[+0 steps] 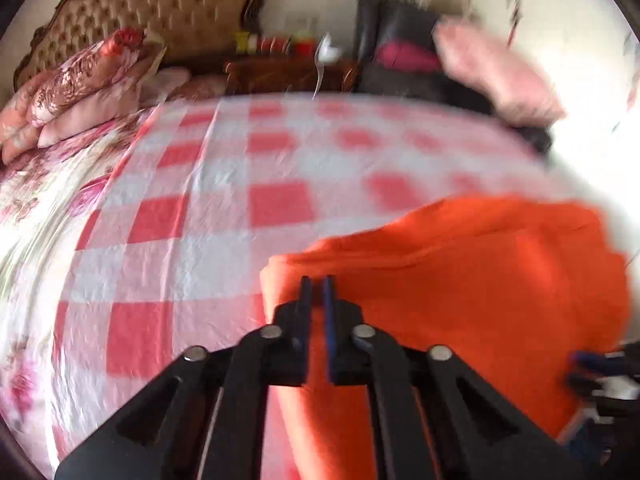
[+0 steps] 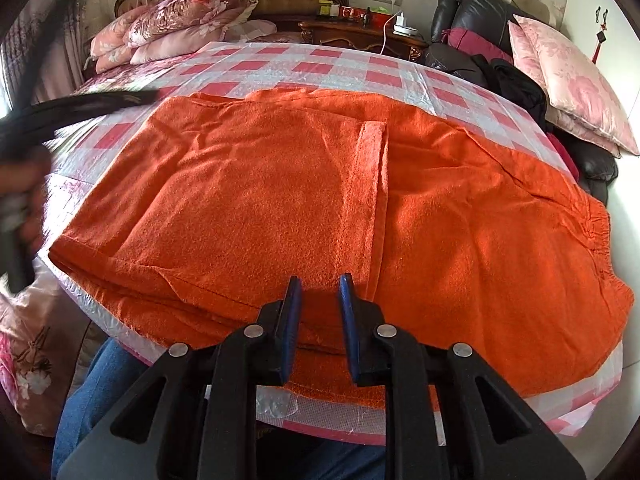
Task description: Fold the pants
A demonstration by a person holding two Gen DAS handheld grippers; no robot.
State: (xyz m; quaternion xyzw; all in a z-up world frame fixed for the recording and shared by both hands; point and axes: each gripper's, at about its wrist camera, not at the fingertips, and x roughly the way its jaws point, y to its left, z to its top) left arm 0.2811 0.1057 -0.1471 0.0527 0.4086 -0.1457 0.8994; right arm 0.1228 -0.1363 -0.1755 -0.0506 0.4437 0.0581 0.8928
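Observation:
Orange pants (image 2: 280, 184) lie flat on the red-and-white checked bed cover (image 2: 280, 64), waistband (image 2: 596, 224) at the right, legs folded over from the left. My right gripper (image 2: 320, 280) sits low over the pants' near edge. Its jaws stand a little apart and the cloth under them lies flat, unpinched. My left gripper (image 1: 318, 284) is shut with nothing in it, over the left end of the pants (image 1: 480, 280). That view is motion-blurred. In the right wrist view it shows as a black streak (image 2: 80, 100) above the bed at the left.
Floral pillows (image 2: 180, 20) are piled against the tufted headboard at the back left. A wooden nightstand (image 2: 360, 36) and a black chair with a pink cushion (image 2: 572, 80) stand at the back right. A person's jeans-clad legs (image 2: 104, 392) are at the bed's near edge.

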